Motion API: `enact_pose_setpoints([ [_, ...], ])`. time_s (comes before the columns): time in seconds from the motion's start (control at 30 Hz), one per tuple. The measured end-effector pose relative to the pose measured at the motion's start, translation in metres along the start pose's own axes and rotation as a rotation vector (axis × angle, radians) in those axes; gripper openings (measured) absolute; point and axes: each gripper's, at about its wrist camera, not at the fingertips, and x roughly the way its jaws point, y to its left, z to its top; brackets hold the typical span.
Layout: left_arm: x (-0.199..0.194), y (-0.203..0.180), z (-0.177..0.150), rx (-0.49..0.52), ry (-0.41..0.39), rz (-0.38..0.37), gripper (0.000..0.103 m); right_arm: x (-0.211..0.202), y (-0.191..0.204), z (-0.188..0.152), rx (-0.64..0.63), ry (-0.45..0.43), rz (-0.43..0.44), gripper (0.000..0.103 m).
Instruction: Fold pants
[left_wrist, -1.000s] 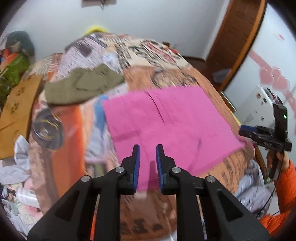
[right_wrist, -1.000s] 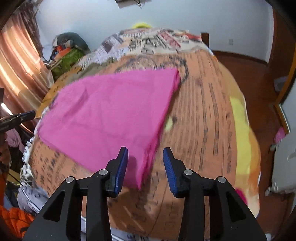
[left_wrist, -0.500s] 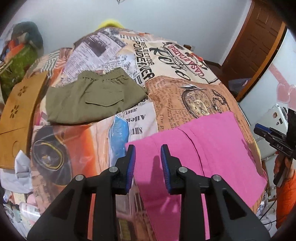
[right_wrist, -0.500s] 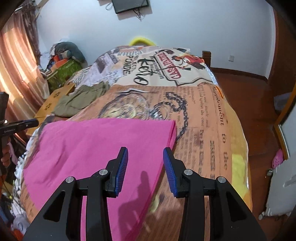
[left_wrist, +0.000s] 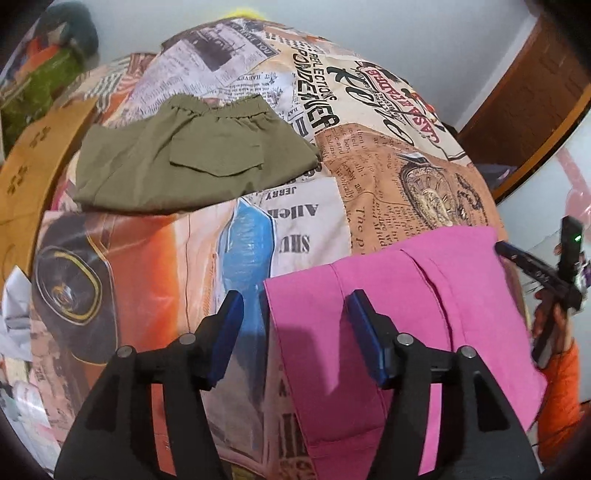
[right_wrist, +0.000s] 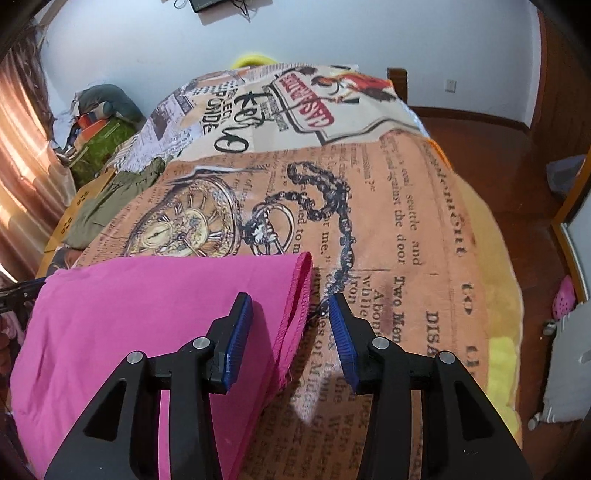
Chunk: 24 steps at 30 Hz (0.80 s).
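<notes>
Now both grippers, left gripper (left_wrist: 295, 332) just opened wide and right gripper (right_wrist: 290, 332) half open, straddle pink pants (left_wrist: 406, 314) edges unclamped, so closing comes next.

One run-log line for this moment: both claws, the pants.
left claw: open, just widened, over pink pants corner | right claw: open, straddling hem | pants: flat on bedspread, unheld

I saw bright pink pants (left_wrist: 399, 317) on my bedspread (left_wrist: 369, 166), printed with newspaper text and a pocket watch; beyond the pants lay olive-green shorts (left_wrist: 192, 155); blue gripper pads (right_wrist: 240, 332).
</notes>
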Motion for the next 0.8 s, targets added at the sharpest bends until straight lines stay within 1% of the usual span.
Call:
enact_pose_setpoints([
  [0.1,-0.002,0.003,0.007,-0.023,0.004,-0.041,0.059,0.004,-0.001,0.002,-0.004,0.001,0.017,0.040],
  [0.23,0.010,0.000,0.009,-0.017,0.032,-0.039,0.059,0.012,0.000,0.006,-0.013,0.004,0.028,0.040],
  [0.33,0.014,-0.005,0.006,-0.023,0.022,-0.056,0.054,0.020,-0.001,0.009,-0.007,0.014,0.037,0.040],
  [0.4,0.013,-0.006,0.005,-0.019,0.006,-0.051,0.048,0.022,-0.002,0.009,-0.006,0.015,0.058,0.040],
  [0.43,0.011,-0.007,0.005,-0.016,0.000,-0.054,0.043,0.023,-0.001,0.010,-0.008,0.016,0.066,0.038],
  [0.47,0.010,-0.008,0.006,-0.014,-0.003,-0.057,0.039,0.023,0.000,0.010,-0.011,0.013,0.072,0.035],
  [0.5,0.009,-0.009,0.006,-0.009,-0.009,-0.058,0.036,0.023,0.000,0.010,-0.017,0.009,0.076,0.021],
  [0.57,0.006,-0.013,0.006,0.013,-0.024,-0.044,0.029,0.024,0.003,0.011,-0.031,0.002,0.071,0.008],
  [0.63,0.005,-0.020,0.006,0.037,-0.043,-0.012,0.024,0.021,0.006,0.012,-0.048,-0.024,0.063,0.008],
  [0.67,0.005,-0.022,0.006,0.046,-0.048,-0.001,0.021,0.020,0.008,0.013,-0.058,-0.036,0.051,0.006],
  [0.73,0.005,-0.026,0.005,0.059,-0.059,0.017,0.019,0.016,0.013,0.013,-0.094,-0.070,0.013,0.004],
  [0.8,0.003,-0.027,0.005,0.071,-0.070,0.036,0.019,0.013,0.018,0.013,-0.146,-0.103,-0.051,0.003],
])
